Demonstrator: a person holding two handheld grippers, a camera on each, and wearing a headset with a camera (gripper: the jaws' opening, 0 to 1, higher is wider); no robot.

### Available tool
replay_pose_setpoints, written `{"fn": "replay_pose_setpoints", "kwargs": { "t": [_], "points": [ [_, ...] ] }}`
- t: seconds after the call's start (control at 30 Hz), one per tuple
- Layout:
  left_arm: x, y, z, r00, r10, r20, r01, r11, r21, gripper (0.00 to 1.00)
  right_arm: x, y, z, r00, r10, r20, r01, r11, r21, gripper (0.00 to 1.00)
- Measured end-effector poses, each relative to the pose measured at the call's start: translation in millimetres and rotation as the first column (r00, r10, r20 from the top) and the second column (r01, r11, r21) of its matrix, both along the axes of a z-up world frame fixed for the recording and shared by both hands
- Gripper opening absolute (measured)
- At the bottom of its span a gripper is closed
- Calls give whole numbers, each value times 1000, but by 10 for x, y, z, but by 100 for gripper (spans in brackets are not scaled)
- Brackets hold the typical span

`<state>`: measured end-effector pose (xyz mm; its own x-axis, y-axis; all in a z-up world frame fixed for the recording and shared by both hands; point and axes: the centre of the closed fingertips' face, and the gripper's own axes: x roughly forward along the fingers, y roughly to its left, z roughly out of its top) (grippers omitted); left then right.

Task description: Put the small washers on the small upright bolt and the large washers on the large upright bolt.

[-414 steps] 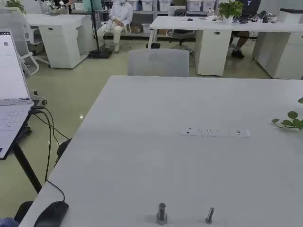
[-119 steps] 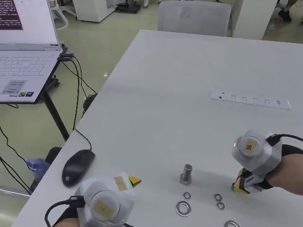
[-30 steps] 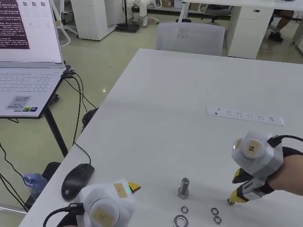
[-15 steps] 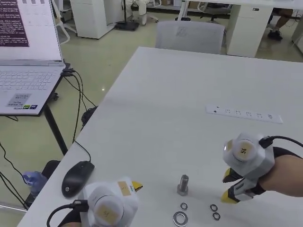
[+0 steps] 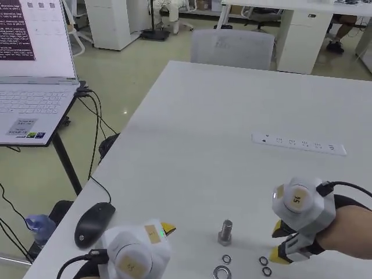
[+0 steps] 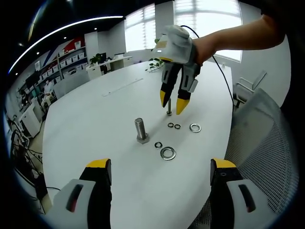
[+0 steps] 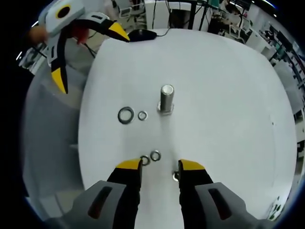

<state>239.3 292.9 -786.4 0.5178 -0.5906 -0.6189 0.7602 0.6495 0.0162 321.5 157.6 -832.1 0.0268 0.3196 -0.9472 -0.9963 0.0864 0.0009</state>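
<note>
The large upright bolt [image 5: 225,232] [image 6: 139,130] [image 7: 166,98] stands near the table's front edge. The small upright bolt [image 6: 168,112] [image 7: 176,177] stands to its right, partly behind a tip of my right gripper. Two small washers [image 7: 155,155] [image 5: 263,261] lie just ahead of the right gripper [image 5: 279,247] [image 7: 159,166] [image 6: 172,102], which hovers open over them with nothing between its fingers. Another small washer [image 7: 142,115] [image 5: 226,259] and a large washer [image 7: 126,115] [image 6: 167,153] [image 5: 221,272] lie in front of the large bolt. A second large washer [image 6: 195,127] lies further right. My left gripper [image 6: 159,164] [image 5: 167,228] [image 7: 88,55] stands wide open and holds nothing, left of the bolts.
A black mouse [image 5: 95,216] sits at the table's left edge. A white power strip [image 5: 299,145] lies further back on the table [image 5: 221,116]. A laptop [image 5: 32,81] stands on a stand to the left, and a grey chair [image 5: 232,49] at the far end.
The right gripper has come down and toward me, closer to the two small washers beside the small bolt. The left gripper has barely moved. The head camera shifted slightly.
</note>
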Motion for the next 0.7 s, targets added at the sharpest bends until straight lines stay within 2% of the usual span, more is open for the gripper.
{"fn": "replay_pose_setpoints", "kwargs": {
  "t": [0.13, 0.5, 0.7],
  "points": [
    [-11, -2, -9, 1000, -8, -7, 8, 1000, 1, 84, 41, 23, -13, 1000, -11, 23, 10, 1000, 13, 32],
    [-72, -9, -71, 999, -23, -27, 23, 1000, -3, 84, 34, 55, -184, 1000, -29, 11, 29, 1000, -8, 30],
    [-82, 8, -72, 999, -30, -25, 30, 1000, 1, 84, 20, 67, -256, 1000, -30, 9, 30, 999, -14, 29]
  ]
}}
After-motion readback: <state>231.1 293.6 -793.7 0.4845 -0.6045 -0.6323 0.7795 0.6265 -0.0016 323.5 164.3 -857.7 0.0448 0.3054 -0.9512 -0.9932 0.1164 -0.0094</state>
